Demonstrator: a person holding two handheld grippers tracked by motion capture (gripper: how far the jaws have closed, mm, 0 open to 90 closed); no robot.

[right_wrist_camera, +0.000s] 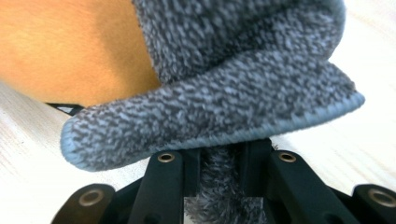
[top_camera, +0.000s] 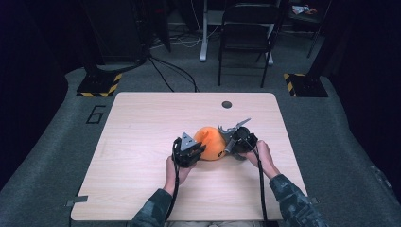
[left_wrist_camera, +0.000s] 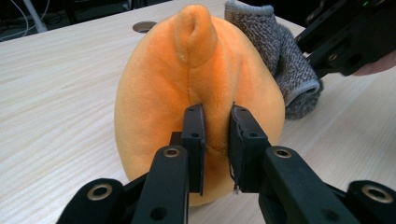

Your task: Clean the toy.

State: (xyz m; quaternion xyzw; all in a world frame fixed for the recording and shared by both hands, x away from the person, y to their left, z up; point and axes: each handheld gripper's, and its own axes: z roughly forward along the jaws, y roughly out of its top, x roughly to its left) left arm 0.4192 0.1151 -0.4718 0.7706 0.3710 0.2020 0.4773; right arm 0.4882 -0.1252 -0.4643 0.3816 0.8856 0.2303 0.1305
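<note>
An orange plush toy (top_camera: 210, 142) with a stubby tip lies in the middle of the wooden table (top_camera: 142, 142). My left gripper (left_wrist_camera: 217, 135) is shut on a fold of the orange plush toy (left_wrist_camera: 154, 93) along its seam, at the near end. A grey knitted cloth (left_wrist_camera: 289, 65) hangs against the toy's right side. My right gripper (right_wrist_camera: 219, 163) is shut on the grey knitted cloth (right_wrist_camera: 233, 93), with the orange plush toy (right_wrist_camera: 70, 46) just behind it. In the high view the left gripper (top_camera: 201, 150) and right gripper (top_camera: 228, 143) flank the toy.
A round cable hole (top_camera: 227, 104) sits near the table's far edge. Beyond the table stand a black chair (top_camera: 246, 33) and two yellow-black striped stand bases (top_camera: 100, 85), with cables on the floor. Bare tabletop lies left of the toy and toward the far edge.
</note>
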